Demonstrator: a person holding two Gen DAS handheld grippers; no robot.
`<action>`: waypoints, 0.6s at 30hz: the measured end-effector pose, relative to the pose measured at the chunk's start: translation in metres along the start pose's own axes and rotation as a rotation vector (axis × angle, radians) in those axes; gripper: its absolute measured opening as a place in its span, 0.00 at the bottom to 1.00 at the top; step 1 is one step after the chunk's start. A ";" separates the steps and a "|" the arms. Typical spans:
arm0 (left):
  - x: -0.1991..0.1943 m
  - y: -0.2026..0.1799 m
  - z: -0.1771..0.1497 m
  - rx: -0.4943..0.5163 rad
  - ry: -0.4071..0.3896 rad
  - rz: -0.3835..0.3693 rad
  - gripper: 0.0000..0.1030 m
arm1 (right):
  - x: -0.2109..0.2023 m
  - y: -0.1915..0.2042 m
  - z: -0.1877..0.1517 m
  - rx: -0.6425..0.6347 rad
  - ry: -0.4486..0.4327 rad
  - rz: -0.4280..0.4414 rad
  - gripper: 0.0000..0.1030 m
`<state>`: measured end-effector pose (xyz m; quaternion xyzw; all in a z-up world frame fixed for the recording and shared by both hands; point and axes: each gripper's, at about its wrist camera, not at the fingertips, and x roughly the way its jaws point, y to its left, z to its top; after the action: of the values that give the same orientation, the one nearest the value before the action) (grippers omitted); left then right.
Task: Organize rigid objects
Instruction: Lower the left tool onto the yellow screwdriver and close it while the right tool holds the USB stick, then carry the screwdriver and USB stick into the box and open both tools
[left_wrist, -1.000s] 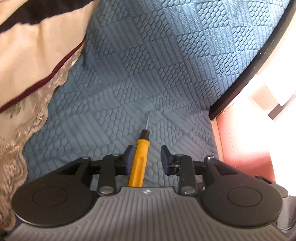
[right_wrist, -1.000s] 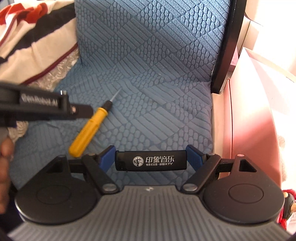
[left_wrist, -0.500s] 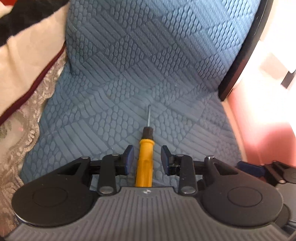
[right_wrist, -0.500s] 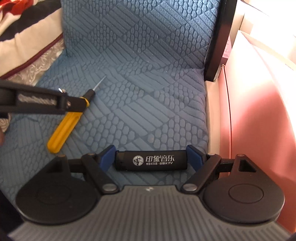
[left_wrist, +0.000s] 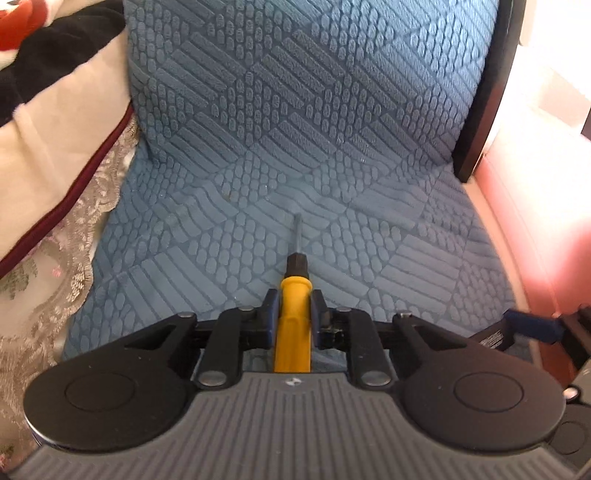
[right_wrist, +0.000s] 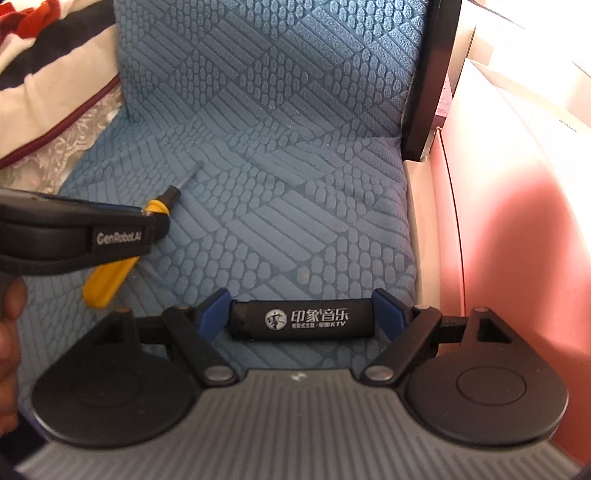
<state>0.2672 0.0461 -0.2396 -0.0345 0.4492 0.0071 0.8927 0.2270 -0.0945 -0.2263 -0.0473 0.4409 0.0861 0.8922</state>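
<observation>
Both wrist views angled down, close, blue cushion (left_wrist: 295, 147) shared

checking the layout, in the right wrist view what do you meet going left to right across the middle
left gripper shut on the screwdriver → blue cushion → black lighter held end to end in the right gripper → pink panel

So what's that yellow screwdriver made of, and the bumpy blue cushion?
The yellow-handled screwdriver looks like smooth, slightly shiny plastic, with a thin grey shaft that is probably metal. The blue quilted seat cushion looks like soft matte woven fabric: raised stitched pebble and stripe patterns show.
</observation>
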 end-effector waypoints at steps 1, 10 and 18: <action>-0.003 0.002 0.000 -0.013 -0.008 -0.007 0.20 | -0.002 0.001 0.001 -0.005 -0.001 -0.003 0.82; -0.032 0.019 -0.005 -0.152 -0.054 -0.067 0.20 | -0.034 0.002 0.005 -0.034 -0.057 -0.038 0.82; -0.064 0.030 -0.006 -0.217 -0.100 -0.121 0.19 | -0.068 0.002 0.008 -0.061 -0.103 -0.017 0.82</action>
<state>0.2232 0.0770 -0.1933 -0.1576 0.3978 0.0037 0.9038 0.1926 -0.0990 -0.1676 -0.0738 0.3912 0.0944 0.9125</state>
